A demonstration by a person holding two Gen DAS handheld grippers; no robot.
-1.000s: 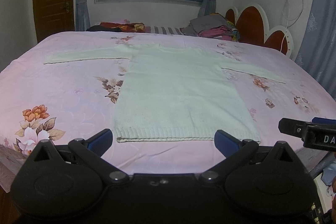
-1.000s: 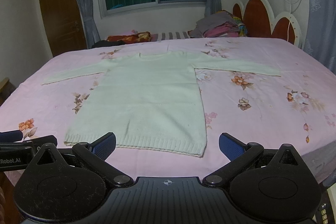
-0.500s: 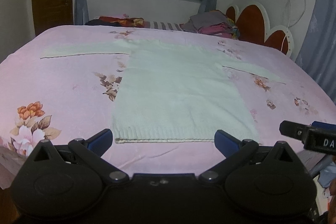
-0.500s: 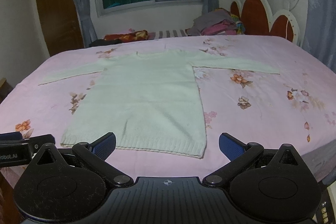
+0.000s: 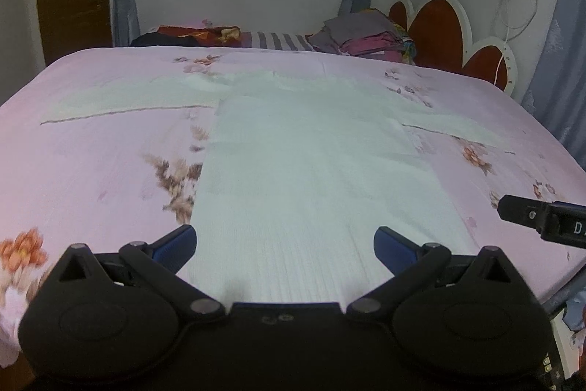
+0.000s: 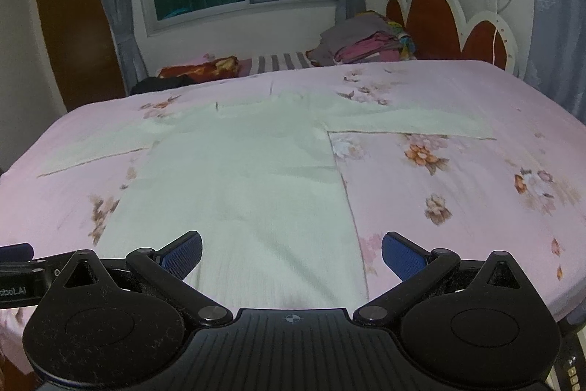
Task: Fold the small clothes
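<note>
A pale cream long-sleeved sweater [image 5: 307, 163] lies flat on the pink floral bed [image 5: 91, 171], sleeves spread left and right, hem toward me. It also shows in the right wrist view [image 6: 241, 178]. My left gripper [image 5: 285, 244] is open and empty, its blue-padded fingers just over the hem near the left corner. My right gripper [image 6: 291, 251] is open and empty over the hem near the right corner. The hem edge itself is hidden under both grippers.
The right gripper's body [image 5: 545, 220] shows at the left wrist view's right edge. A pile of folded clothes [image 5: 366, 37] and dark garments [image 5: 183, 37] lie at the bed's far side. A red headboard [image 5: 450, 35] stands at the right.
Both grippers have moved forward toward the sweater's hem, which now passes under the fingers. Both stay open.
</note>
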